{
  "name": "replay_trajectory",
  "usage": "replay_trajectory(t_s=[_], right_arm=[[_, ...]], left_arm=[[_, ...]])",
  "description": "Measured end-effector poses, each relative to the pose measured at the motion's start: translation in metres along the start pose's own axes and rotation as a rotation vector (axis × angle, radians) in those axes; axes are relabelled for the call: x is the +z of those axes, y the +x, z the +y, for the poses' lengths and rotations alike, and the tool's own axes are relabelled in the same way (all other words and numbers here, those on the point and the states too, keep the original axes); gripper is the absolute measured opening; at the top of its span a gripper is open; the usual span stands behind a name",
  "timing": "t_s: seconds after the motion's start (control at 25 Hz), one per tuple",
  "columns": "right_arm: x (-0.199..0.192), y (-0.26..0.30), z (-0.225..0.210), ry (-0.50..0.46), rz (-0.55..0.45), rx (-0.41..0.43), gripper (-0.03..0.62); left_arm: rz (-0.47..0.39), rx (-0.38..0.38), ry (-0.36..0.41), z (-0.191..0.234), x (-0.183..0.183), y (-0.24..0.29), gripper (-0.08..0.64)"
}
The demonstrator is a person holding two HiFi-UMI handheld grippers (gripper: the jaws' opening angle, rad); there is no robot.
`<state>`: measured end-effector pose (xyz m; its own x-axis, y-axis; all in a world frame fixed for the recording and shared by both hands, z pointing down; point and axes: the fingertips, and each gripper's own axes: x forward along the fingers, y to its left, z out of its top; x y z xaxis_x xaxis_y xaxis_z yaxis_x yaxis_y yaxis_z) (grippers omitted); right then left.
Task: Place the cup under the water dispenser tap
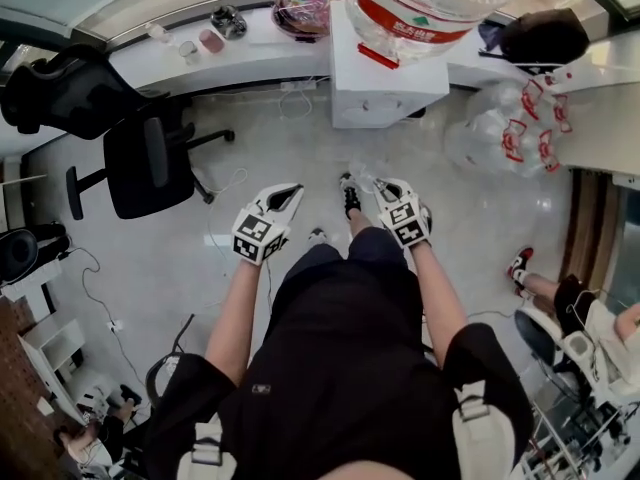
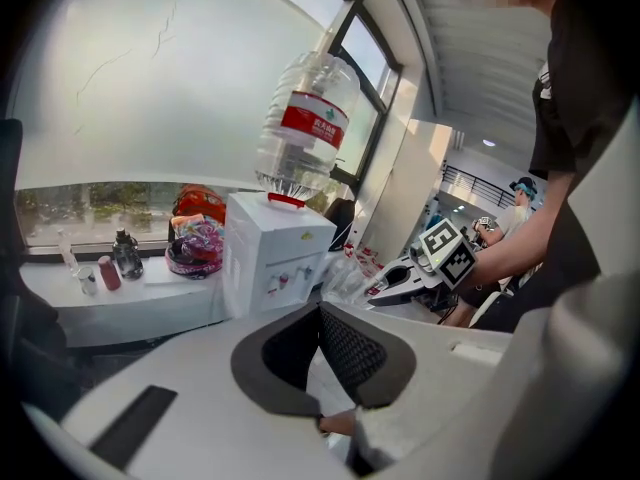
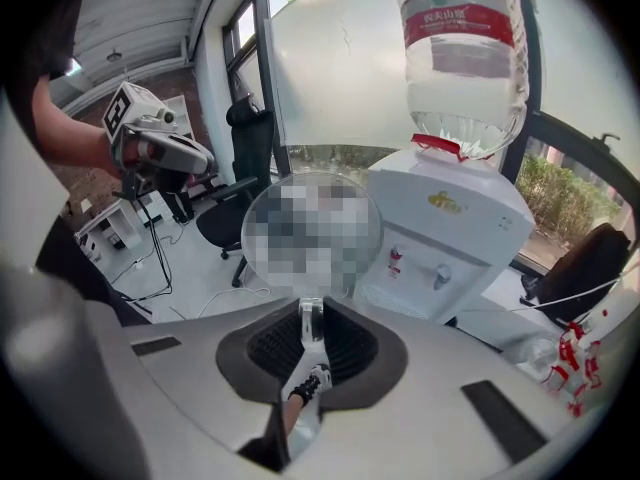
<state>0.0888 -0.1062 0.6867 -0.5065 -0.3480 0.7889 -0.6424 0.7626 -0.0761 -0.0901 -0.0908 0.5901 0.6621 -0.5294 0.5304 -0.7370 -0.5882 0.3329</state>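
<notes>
A white water dispenser [image 1: 385, 80] stands on the floor against the counter, with a big clear bottle [image 1: 430, 3] upside down on top. Its red and pale taps [image 3: 415, 266] face me in the right gripper view. My right gripper [image 1: 380, 186] is shut on the rim of a clear plastic cup [image 1: 363, 178], held in the air short of the dispenser; the thin rim [image 3: 311, 320] shows between the jaws. My left gripper [image 1: 290, 193] hangs to the left at about the same height, shut and holding nothing. The left gripper view also shows the cup [image 2: 345, 273] and the dispenser [image 2: 270, 263].
A black office chair [image 1: 140, 163] stands at the left. The white counter [image 1: 180, 63] carries small bottles and a colourful bag [image 1: 305, 3]. Bagged empty water bottles [image 1: 510, 133] lie to the dispenser's right. Another person sits at the lower right [image 1: 570, 303]. Cables cross the floor.
</notes>
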Motion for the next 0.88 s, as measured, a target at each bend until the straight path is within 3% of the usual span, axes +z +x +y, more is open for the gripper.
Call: replay_trajectory(t_s=[0.88], right_arm=[[-0.075,0.137,-0.055,-0.06,0.22,0.081,0.017]], left_arm=[[0.045,0.028,-0.069,0.018,-0.03,0.057,-0.002]])
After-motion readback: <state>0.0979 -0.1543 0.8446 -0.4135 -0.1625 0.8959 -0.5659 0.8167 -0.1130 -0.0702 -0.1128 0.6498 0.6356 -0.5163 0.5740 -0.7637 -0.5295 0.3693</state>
